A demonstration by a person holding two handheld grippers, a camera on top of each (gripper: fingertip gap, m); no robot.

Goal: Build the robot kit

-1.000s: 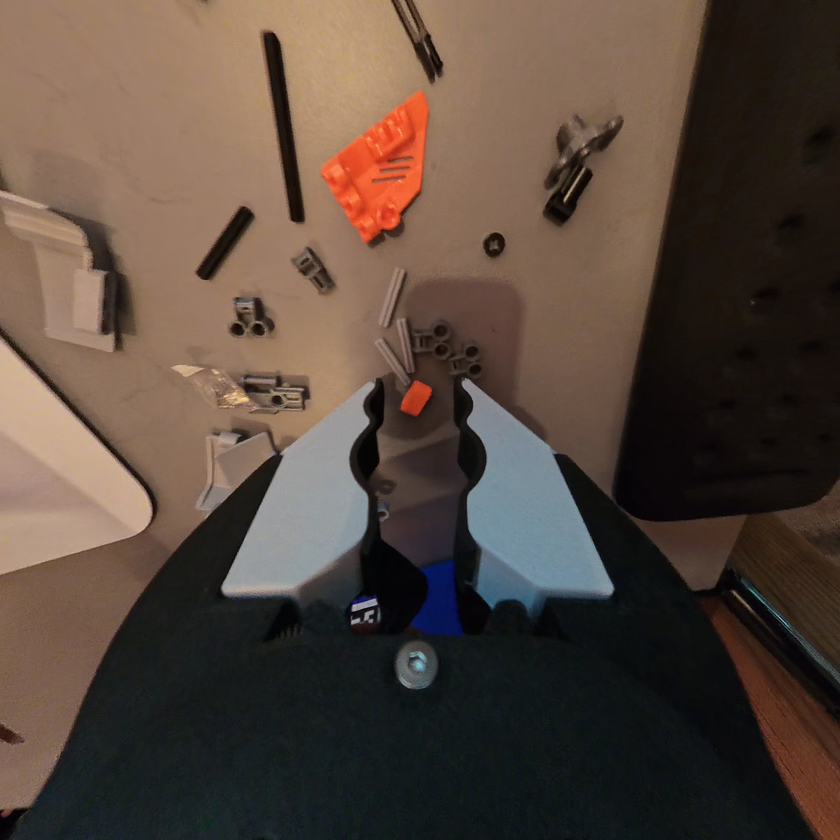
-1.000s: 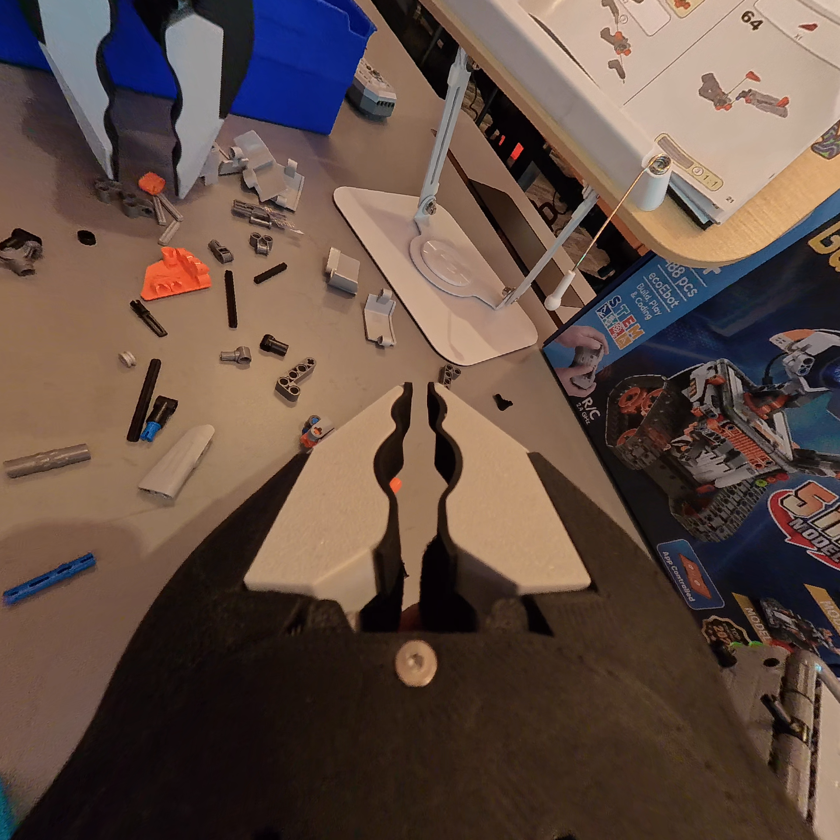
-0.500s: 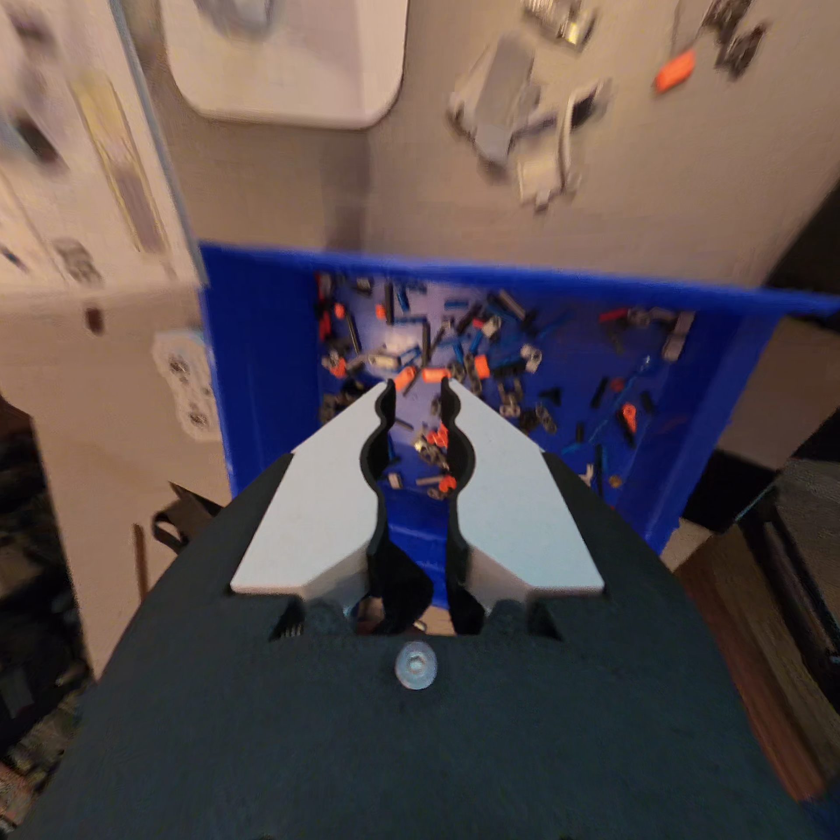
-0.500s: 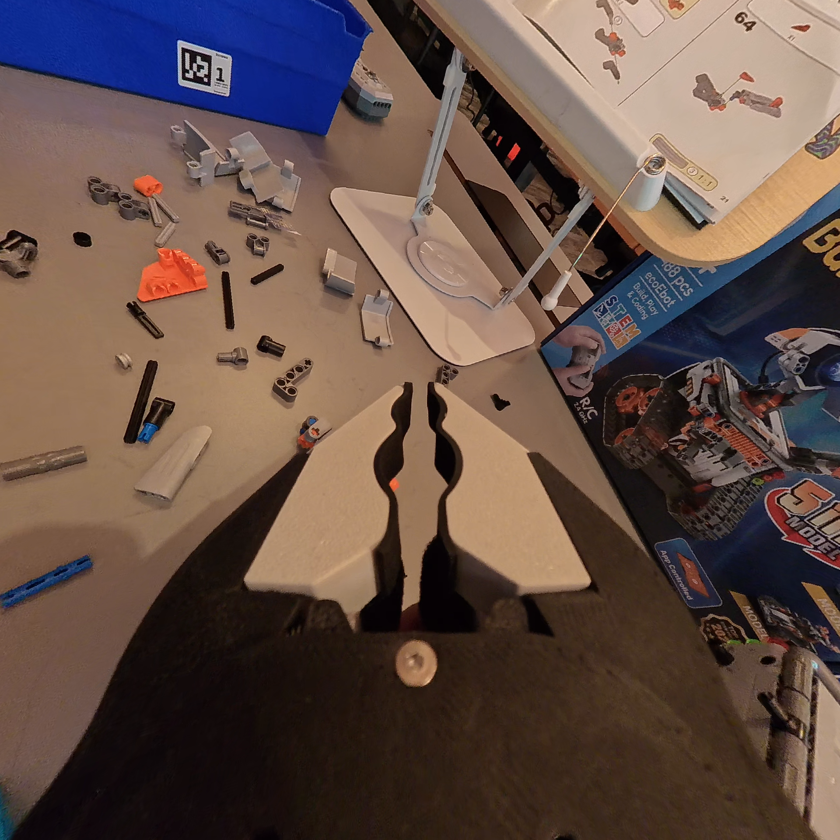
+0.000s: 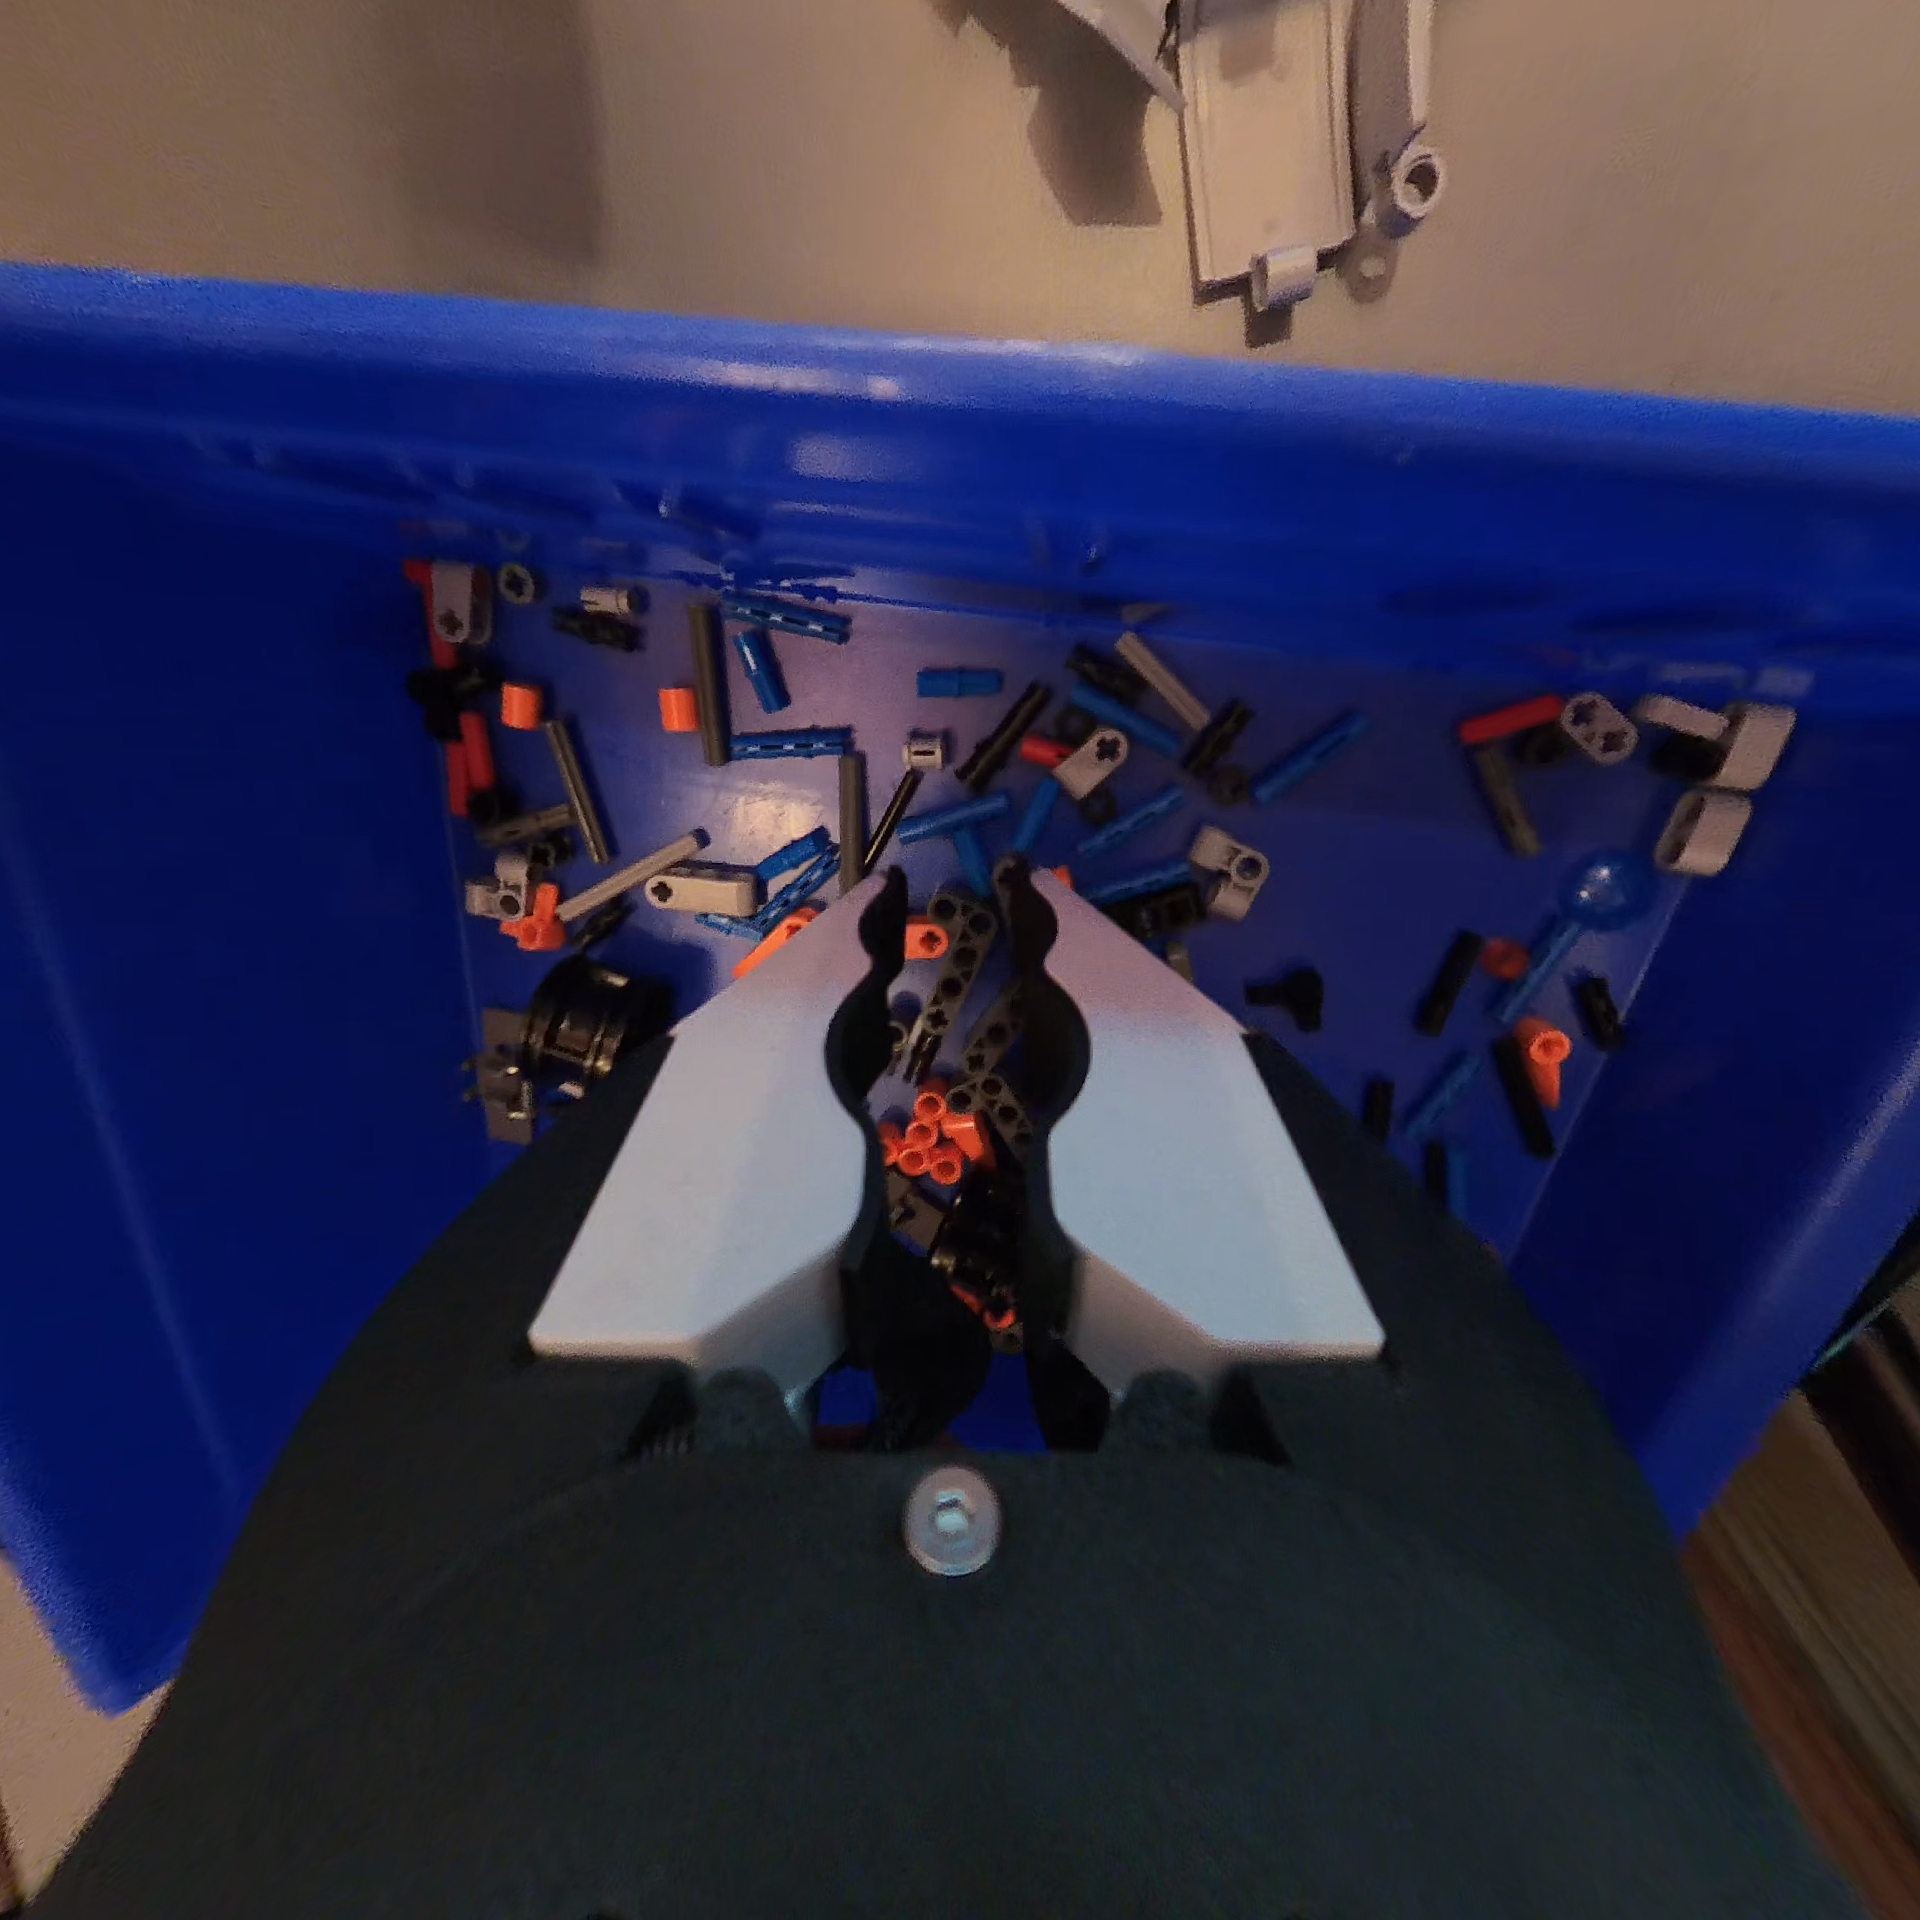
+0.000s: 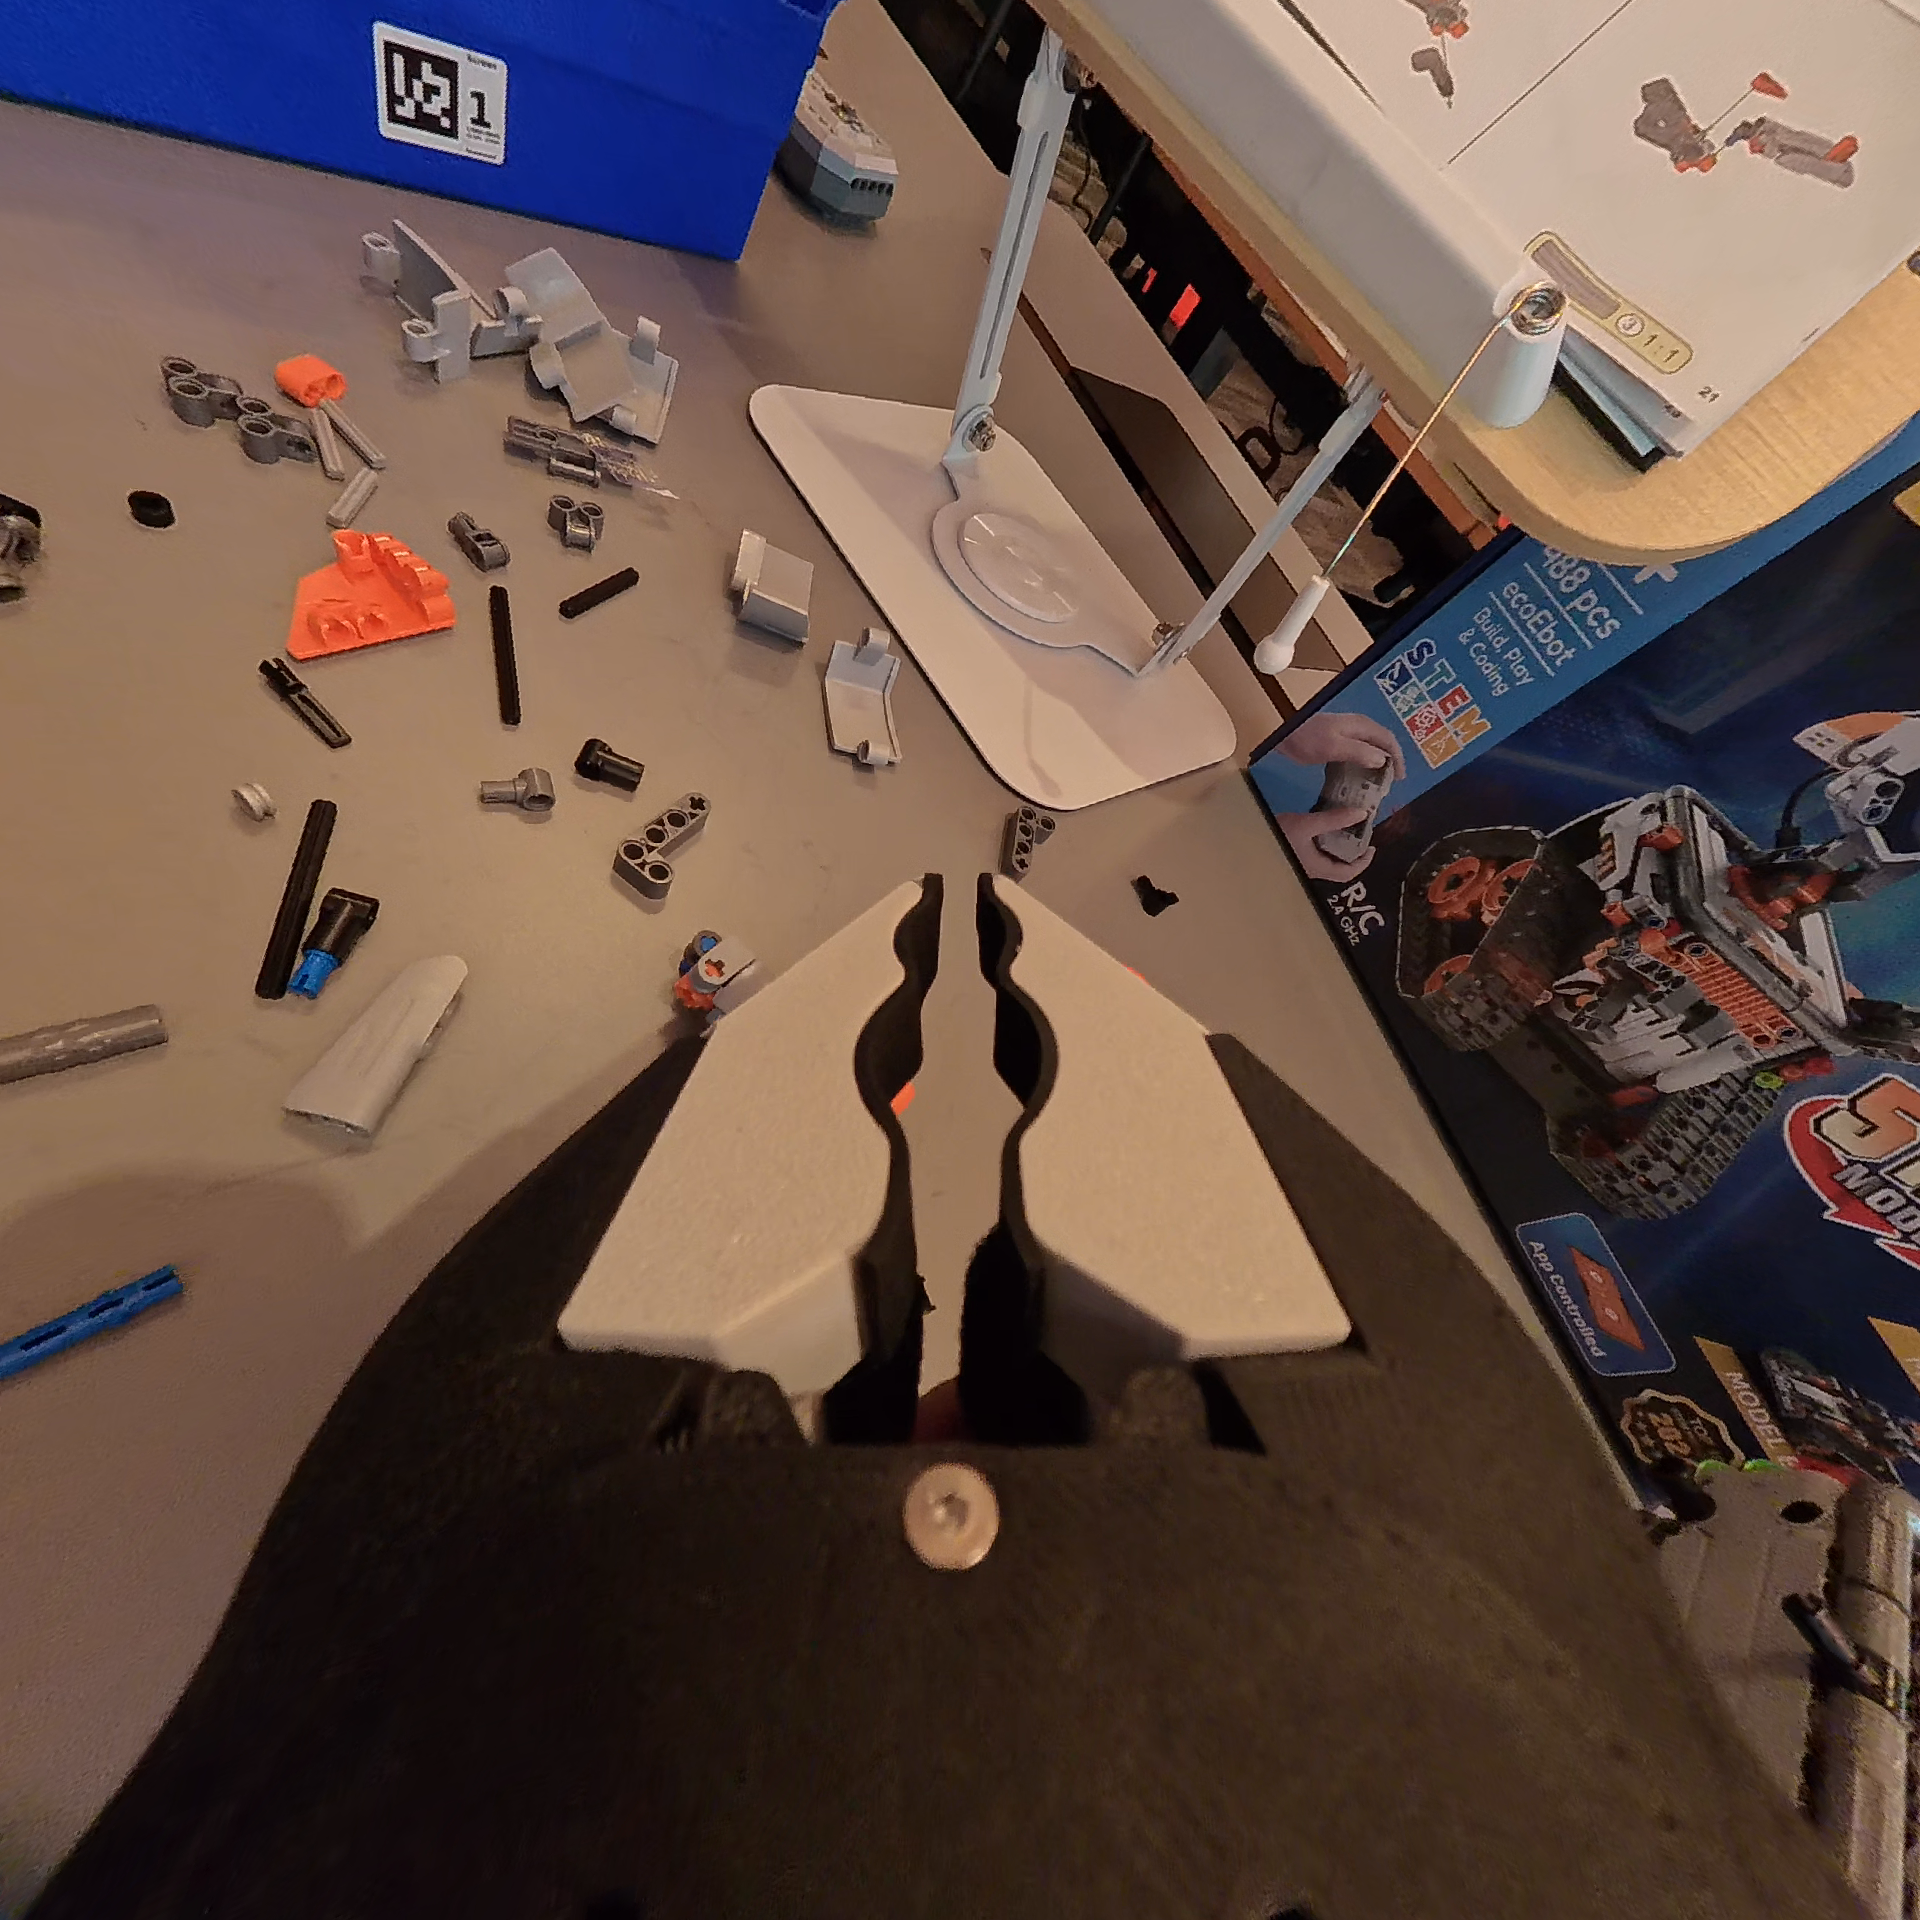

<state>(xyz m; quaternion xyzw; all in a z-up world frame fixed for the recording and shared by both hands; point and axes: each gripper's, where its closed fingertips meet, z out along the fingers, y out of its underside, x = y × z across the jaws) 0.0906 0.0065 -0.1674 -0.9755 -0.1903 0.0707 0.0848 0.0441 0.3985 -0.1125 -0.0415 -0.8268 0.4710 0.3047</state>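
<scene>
My left gripper (image 5: 951, 878) is open and empty, pointing down into a blue bin (image 5: 935, 457). The bin floor holds several small black, blue, grey and orange building parts. A dark grey holed beam (image 5: 961, 966) and a cluster of small orange connectors (image 5: 925, 1138) show between the fingers, below them. My right gripper (image 6: 956, 883) hovers over the grey table (image 6: 156, 1195) with its jaws almost together and nothing seen between the tips. A speck of orange (image 6: 902, 1096) shows in the gap. The nearest parts are a small grey-orange piece (image 6: 712, 971) and a dark three-hole connector (image 6: 1027, 836).
Loose parts lie across the table: an orange panel (image 6: 369, 603), a small orange piece (image 6: 310, 379), black axles (image 6: 504, 655), grey panels (image 6: 561, 322). A white stand base (image 6: 997, 613) holds an instruction booklet (image 6: 1558, 156). A toy box (image 6: 1662, 987) lies at the right. The blue bin (image 6: 623, 104) stands at the back. Spacing between my two grippers at the tips: around 40 centimeters. The right tips stand about 6 centimeters off the small grey-orange piece (image 6: 712, 971).
My left gripper left the small orange piece on the table, swung back over the blue bin and came closer to its contents. The right gripper has barely moved.
</scene>
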